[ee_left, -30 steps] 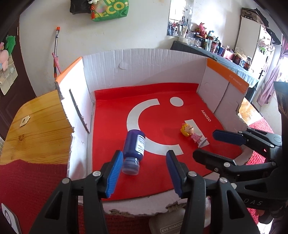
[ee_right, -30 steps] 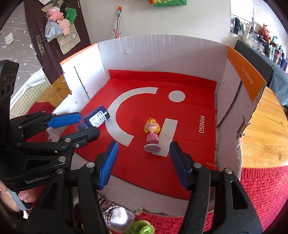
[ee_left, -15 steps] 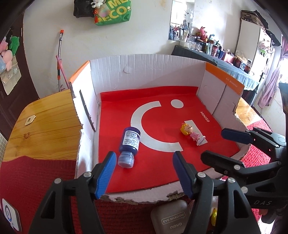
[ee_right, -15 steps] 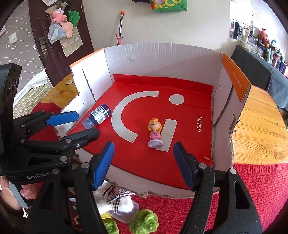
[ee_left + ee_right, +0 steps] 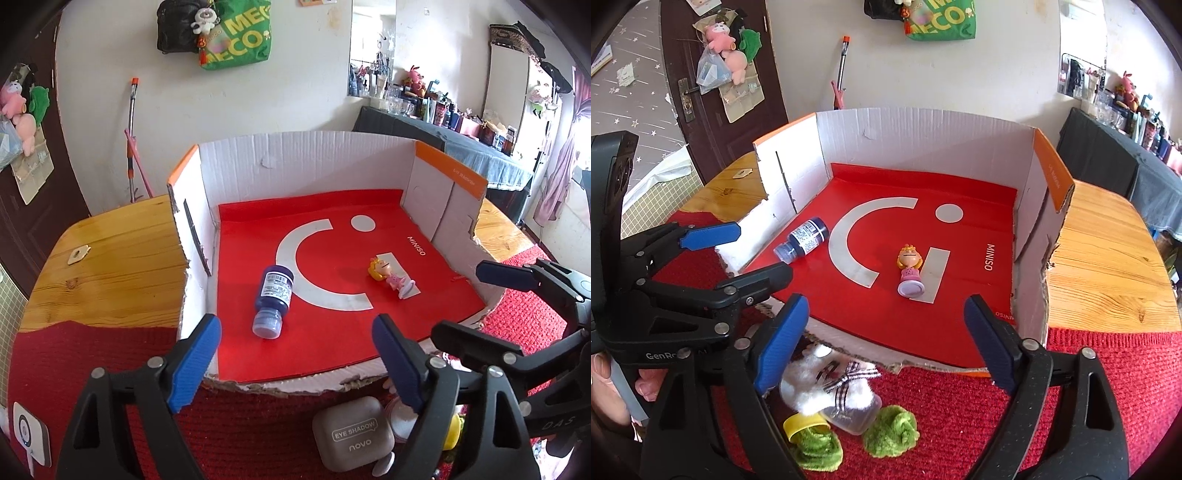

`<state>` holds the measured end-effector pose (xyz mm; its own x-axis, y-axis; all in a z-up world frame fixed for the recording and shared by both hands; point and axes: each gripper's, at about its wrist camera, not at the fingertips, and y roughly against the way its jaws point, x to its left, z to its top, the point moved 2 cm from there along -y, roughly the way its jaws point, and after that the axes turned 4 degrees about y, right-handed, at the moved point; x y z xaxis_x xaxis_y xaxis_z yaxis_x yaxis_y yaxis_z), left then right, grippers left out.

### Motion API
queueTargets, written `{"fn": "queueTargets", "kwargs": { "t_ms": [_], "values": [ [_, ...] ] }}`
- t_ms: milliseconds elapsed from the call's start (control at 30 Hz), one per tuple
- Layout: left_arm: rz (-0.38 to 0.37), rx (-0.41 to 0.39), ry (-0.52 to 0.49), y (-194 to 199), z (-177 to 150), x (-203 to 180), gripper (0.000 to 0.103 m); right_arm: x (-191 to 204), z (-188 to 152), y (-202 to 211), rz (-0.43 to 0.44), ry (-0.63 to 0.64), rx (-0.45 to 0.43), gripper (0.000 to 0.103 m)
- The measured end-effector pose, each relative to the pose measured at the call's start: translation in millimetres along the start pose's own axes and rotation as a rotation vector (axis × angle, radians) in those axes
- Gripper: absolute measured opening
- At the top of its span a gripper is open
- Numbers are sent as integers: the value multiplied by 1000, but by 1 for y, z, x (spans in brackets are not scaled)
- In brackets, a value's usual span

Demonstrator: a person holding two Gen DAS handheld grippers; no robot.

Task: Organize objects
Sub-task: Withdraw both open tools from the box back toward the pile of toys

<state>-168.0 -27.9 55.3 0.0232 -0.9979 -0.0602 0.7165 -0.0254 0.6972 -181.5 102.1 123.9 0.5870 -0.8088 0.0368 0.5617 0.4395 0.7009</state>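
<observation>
Meanwhile my left claw (image 5: 295,363) and right claw (image 5: 884,341) gaped wide, empty, low in frame; blue bottle (image 5: 274,295) and doll (image 5: 909,271) lay mid-frame inside the box (image 5: 306,168).

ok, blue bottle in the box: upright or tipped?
Tipped. The blue bottle lies on its side on the red floor of the box, cap end toward the torn front edge, barcode label facing up.

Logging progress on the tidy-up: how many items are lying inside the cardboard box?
2: blue bottle on its side near the left wall, doll figurine lying near the middle. Near corners may be hidden.
</observation>
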Motion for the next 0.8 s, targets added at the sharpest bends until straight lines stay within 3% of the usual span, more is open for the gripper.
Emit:
{"fn": "queueTargets", "kwargs": {
  "t_ms": [200,300,500,800],
  "values": [
    [5,-15,11,10,-3,2,92,1,-5,8,-2,-5,-7,90],
    [3,-20,21,14,-5,3,96,1,-7,13,-1,-7,-13,97],
    [8,-36,25,25,-13,3,102,5,-14,25,3,-7,-21,101],
    [17,-39,21,37,-26,0,103,8,-26,42,-8,-13,-39,101]
  ]
}}
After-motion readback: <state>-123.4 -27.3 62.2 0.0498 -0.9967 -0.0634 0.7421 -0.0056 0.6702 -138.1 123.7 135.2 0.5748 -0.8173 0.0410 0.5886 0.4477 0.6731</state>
